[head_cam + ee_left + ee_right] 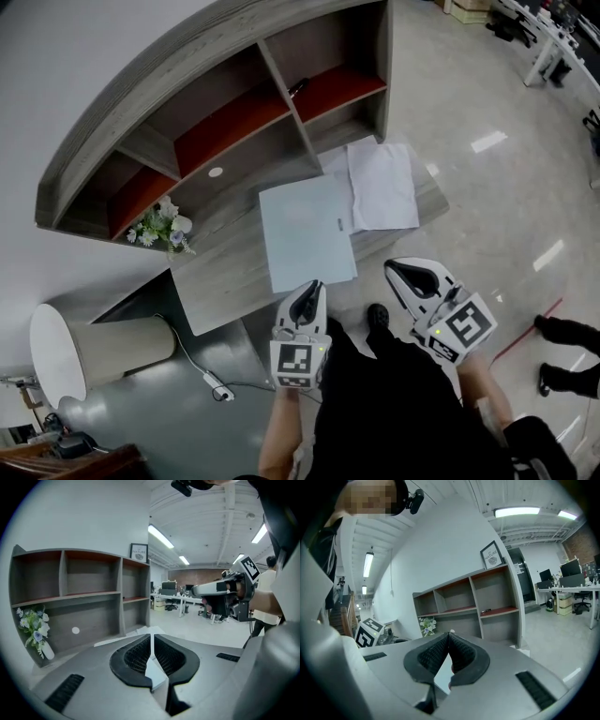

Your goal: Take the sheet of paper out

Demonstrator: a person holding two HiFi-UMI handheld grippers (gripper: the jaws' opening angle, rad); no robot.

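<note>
A pale blue folder lies flat on the wooden desk, reaching to its front edge. Right of it lie white sheets of paper, loose and overlapping, out to the desk's right end. My left gripper is shut and empty, its tip just at the folder's near edge. My right gripper is also shut and empty, hanging off the desk's front right corner, apart from the papers. In the left gripper view the jaws meet with nothing between them; the right gripper view shows the same.
A shelf unit with red-lined compartments stands at the desk's back, with a small dark object on one shelf. A vase of flowers stands at the desk's left. A white lamp and a cable lie lower left. Someone's feet show at the right.
</note>
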